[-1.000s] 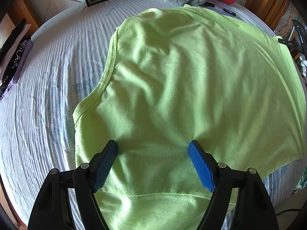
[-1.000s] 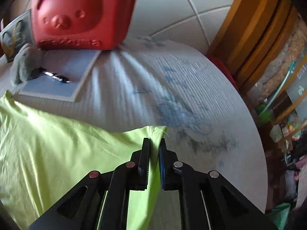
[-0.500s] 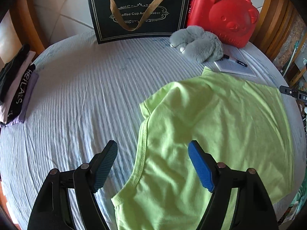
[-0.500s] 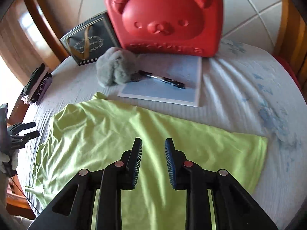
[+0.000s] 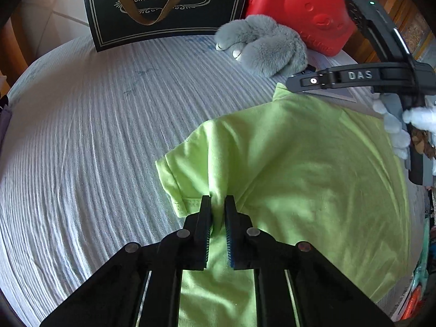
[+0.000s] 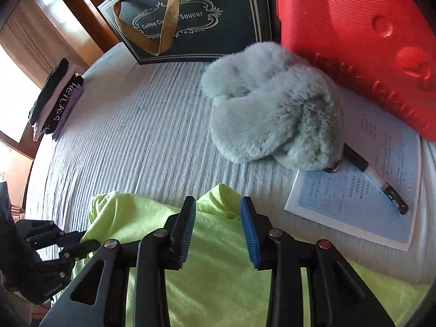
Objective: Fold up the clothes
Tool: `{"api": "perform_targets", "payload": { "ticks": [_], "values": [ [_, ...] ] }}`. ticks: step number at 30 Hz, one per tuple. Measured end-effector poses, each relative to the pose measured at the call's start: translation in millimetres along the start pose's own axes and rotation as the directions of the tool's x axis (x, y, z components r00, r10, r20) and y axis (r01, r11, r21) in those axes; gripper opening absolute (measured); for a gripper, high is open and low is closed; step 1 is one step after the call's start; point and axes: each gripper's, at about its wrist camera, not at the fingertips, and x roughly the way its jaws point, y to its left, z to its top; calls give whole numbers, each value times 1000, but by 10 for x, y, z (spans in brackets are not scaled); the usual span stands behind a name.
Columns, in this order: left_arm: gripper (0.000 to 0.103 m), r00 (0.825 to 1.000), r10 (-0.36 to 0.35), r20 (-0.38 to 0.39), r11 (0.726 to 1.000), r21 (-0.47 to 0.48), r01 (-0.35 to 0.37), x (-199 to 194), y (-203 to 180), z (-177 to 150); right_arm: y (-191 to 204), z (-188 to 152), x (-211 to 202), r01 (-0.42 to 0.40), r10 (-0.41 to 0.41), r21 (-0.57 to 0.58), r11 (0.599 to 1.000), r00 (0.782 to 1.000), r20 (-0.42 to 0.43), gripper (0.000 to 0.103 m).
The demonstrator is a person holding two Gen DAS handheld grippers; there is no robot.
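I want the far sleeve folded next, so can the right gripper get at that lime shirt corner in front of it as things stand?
Probably yes. The right gripper is open over the lime shirt, its corner lying between the fingertips with nothing over it. The grey plush sits beyond, apart from the cloth.

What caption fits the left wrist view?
Left hand-held gripper pinching the lime green shirt near its sleeve.

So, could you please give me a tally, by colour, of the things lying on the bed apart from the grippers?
Lime green: 1, the shirt
Red: 1, the bear case
Grey: 1, the plush toy
Black: 2, the gift bag and the pen
Pale blue: 1, the printed sheet
Mixed dark: 1, the folded stack
Total: 7
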Motion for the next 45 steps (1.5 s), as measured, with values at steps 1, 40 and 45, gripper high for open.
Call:
{"api": "perform_targets", "payload": {
  "ticks": [1, 40, 45],
  "values": [
    [7, 1000, -2, 7, 1000, 8, 2, -28, -31, -31, 34, 11, 72, 17, -17, -16, 1000, 1000, -10, 44],
    [32, 964, -206, -167, 921, 300, 249, 263, -1250, 26, -388, -2146, -874, -91, 90, 129, 987, 996, 14, 36],
    [2, 975, -187, -120, 909, 356, 218, -144, -1388, -377, -282, -2232, -1003, -66, 65, 39, 997, 997, 41, 14]
  ]
}}
